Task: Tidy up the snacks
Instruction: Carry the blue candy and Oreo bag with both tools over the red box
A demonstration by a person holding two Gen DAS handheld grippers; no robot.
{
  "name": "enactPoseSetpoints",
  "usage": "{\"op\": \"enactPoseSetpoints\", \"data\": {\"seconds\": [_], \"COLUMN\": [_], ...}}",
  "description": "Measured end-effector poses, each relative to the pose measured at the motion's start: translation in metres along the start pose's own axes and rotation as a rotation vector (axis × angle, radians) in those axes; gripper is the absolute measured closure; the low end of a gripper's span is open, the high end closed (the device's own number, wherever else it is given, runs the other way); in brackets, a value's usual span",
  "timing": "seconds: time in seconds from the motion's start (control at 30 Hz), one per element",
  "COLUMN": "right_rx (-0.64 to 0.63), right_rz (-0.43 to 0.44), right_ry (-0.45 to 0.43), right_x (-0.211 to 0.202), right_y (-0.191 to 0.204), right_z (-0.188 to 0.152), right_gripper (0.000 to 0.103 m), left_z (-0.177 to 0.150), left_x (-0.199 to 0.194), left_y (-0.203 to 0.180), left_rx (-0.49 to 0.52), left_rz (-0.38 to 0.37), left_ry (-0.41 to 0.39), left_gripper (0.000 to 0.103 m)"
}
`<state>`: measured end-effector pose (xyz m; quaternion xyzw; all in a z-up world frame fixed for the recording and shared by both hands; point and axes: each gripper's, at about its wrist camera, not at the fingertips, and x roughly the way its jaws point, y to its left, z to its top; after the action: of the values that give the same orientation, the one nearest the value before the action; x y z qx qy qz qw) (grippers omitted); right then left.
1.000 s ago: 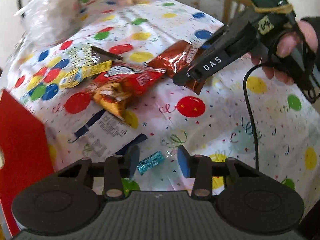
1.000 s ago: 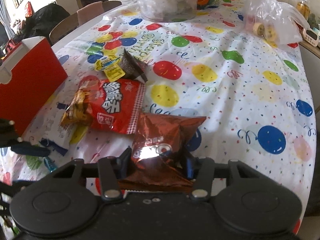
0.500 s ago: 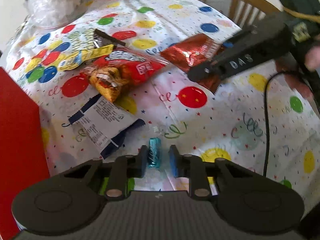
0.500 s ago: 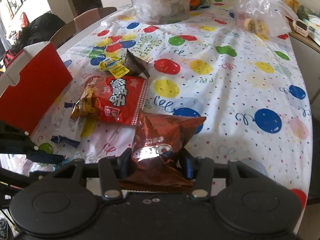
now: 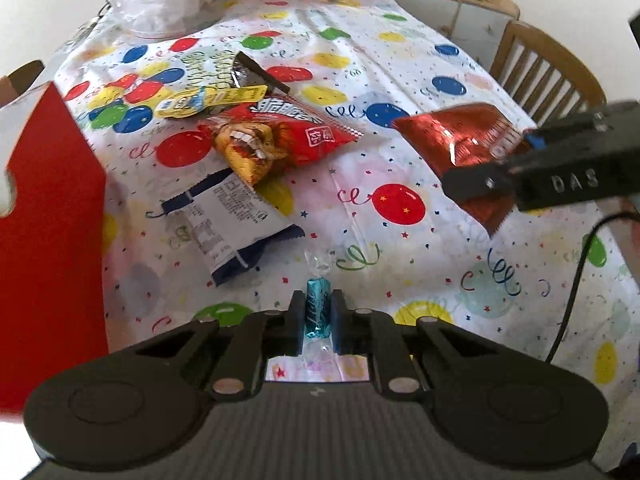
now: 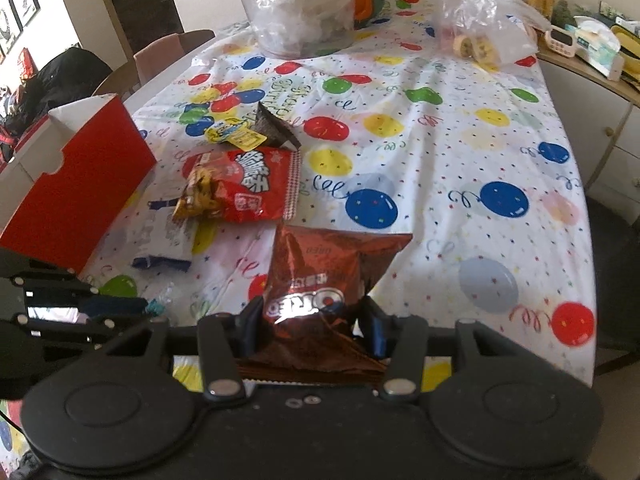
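Note:
My left gripper [image 5: 316,316] is shut on a small blue wrapped candy [image 5: 317,312] just above the balloon-print tablecloth [image 5: 400,60]. My right gripper [image 6: 312,320] is shut on a brown Oreo bag [image 6: 320,276], lifted off the table; the same bag [image 5: 460,140] shows at the right of the left wrist view. A red snack bag [image 5: 276,136], a white and blue packet [image 5: 232,216], a yellow packet [image 5: 212,100] and a dark wrapper [image 5: 248,72] lie in a loose row on the cloth. A red box [image 6: 76,184] stands open at the table's left edge.
A clear bowl of plastic-wrapped items [image 6: 304,12] and a plastic bag with rolls [image 6: 484,36] sit at the far end. Chairs [image 5: 548,68] ring the table. A cable [image 5: 576,272] hangs from the right gripper. A sideboard [image 6: 592,64] stands at the right.
The left jaws closed onto the blue candy, which turned upright between them. The right gripper rose and moved right with the Oreo bag, away from the red snack bag.

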<state>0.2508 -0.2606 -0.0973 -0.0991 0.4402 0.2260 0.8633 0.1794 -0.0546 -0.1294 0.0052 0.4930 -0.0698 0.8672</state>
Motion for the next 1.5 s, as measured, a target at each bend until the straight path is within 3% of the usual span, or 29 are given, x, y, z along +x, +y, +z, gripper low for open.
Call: {"op": "enactPoseSetpoints", "data": {"seconds": [0.4,0.77,1.2,1.5], "right_rx": [-0.008,-0.035,-0.088,-0.119], "right_rz": [-0.043,-0.049,-0.003,0.03], "right_ry": [-0.059,-0.125,-0.154,-0.111], "right_x": [-0.063,-0.095,-0.069,-0.023], "right_y": [0.044,0.117,0.219,0.273], "right_z": [-0.006,0.013,0.057,0.085], "right_gripper": [0.055,0.055,0.055,0.054], "left_z": [-0.016,-0.02,-0.029,-0.039], "left_x": [-0.061,-0.127,-0.181,-0.184], "left_y": [0.014,0.058,0.164,0.237], "left_rx": [-0.056,-0.067,-0.159,-0.207], "left_rz": [-0.084,-0.085,0.007,0.083], "left_ry": [-0.1,-0.201,-0.268,-0.261], "left_gripper": [0.091,0.091,0.091,0.091]}}
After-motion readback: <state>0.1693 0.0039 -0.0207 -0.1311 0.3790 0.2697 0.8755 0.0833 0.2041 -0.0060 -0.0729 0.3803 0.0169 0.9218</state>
